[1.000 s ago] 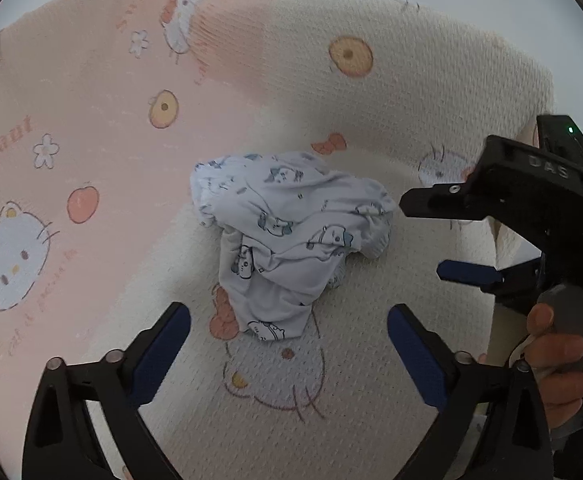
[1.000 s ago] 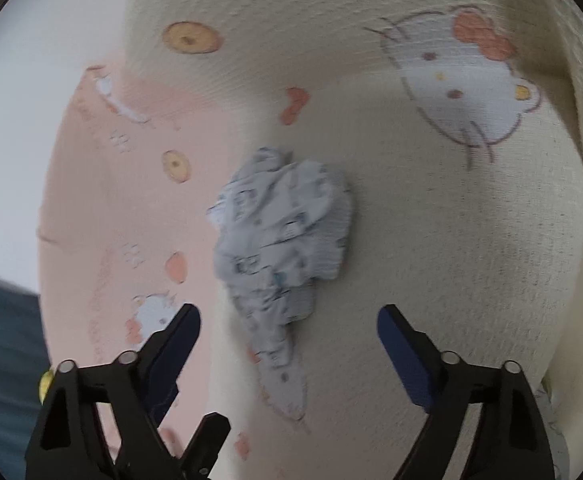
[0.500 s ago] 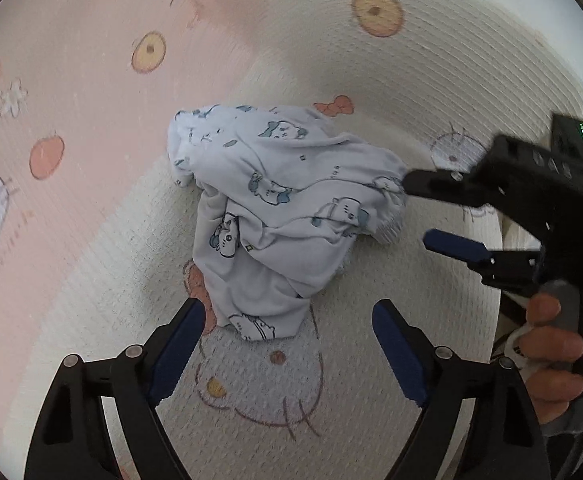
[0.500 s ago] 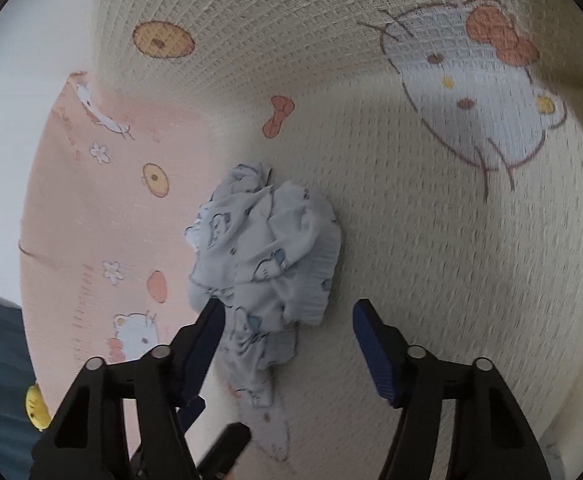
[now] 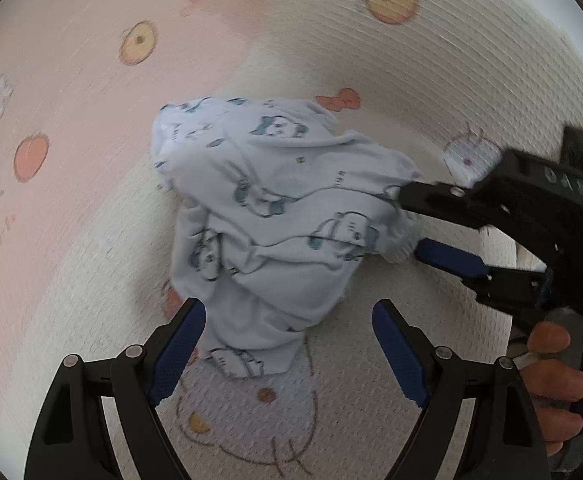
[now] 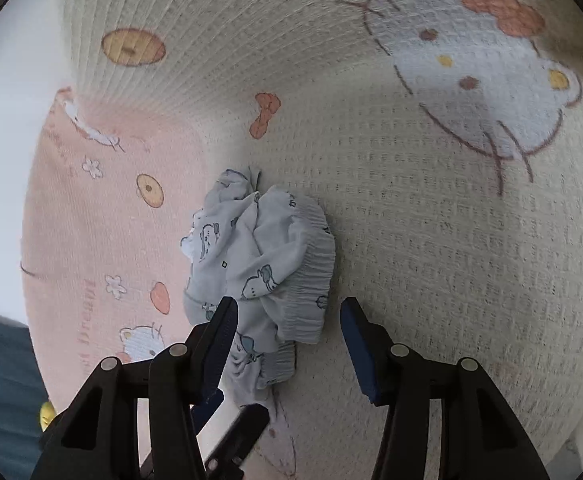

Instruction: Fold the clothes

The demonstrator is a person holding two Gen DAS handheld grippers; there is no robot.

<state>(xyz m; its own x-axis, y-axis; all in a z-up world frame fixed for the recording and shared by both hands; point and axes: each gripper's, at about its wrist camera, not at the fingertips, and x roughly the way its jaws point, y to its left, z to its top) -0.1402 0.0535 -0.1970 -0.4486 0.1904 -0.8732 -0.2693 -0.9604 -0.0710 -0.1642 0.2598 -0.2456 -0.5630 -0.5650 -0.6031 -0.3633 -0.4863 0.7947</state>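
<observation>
Garment bunched; folds hide its shape. My right claw covers its edge. Blanket print blurred, cut by frame.

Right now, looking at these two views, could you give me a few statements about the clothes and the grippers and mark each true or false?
1. The white printed garment lies crumpled in a heap. True.
2. It rests on a bare wooden table. False: it lies on a cream and pink cartoon cat blanket.
3. The left gripper is open. True.
4. The right gripper is shut on the garment. False: it is open, with the elastic waistband between its fingers.
</observation>
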